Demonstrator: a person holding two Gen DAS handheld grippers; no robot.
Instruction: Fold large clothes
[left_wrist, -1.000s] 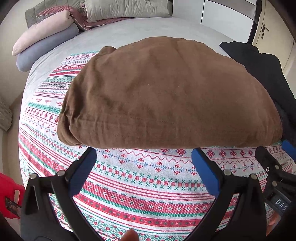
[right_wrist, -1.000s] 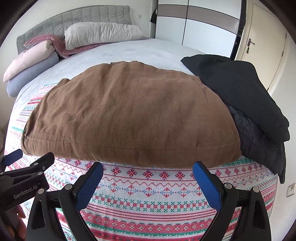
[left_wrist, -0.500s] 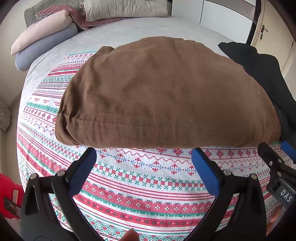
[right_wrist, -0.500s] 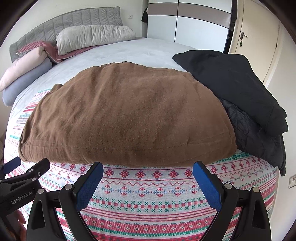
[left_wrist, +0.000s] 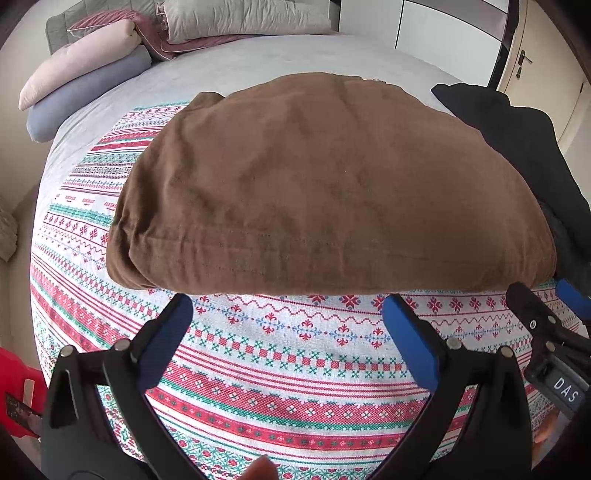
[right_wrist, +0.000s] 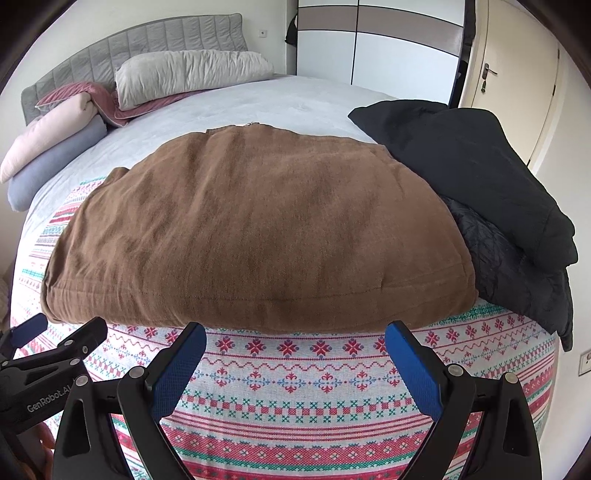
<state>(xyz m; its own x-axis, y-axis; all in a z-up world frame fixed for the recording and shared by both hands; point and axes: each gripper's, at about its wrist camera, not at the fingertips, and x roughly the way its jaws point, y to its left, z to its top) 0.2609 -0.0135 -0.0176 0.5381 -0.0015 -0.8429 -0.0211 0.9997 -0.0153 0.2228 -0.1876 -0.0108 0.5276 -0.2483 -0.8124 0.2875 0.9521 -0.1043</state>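
Bed (right_wrist: 295, 107) is carrying everything: grey sheet up top, patterned blanket (left_wrist: 295, 369) covering the near half. Brown garment (left_wrist: 314, 184) is lying folded flat on that blanket, near hem edge just ahead of both tools. Black jacket pile (right_wrist: 480, 177) is sitting against its right side, touching or slightly overlapping. Pillows (right_wrist: 184, 74) are stacked at the headboard, well clear.

Left gripper (left_wrist: 288, 321) is hovering over the blanket just short of the hem, fingers spread wide, holding nothing. Right gripper (right_wrist: 295, 343) is doing the same, fingers apart and empty, close beside the left one.

Judging it as between folds, maybe lining up the next one.

Risks, biggest first:
- Garment is stacked in several layers. A pinch at the near hem may be catching only the top layer, so the stack peels open instead of folding as one.
- Blanket lies directly under the hem. Low fingers could be grabbing blanket along with cloth and dragging the whole base.
- Right edge is crowding the black jacket pile. A lift on that side may be snagging it or pulling it over.
- Grippers are working close together; a sideways reach could be knocking them into each other.
- Left corner (left_wrist: 125, 273) is already showing loose layered edges, likely to splay first.
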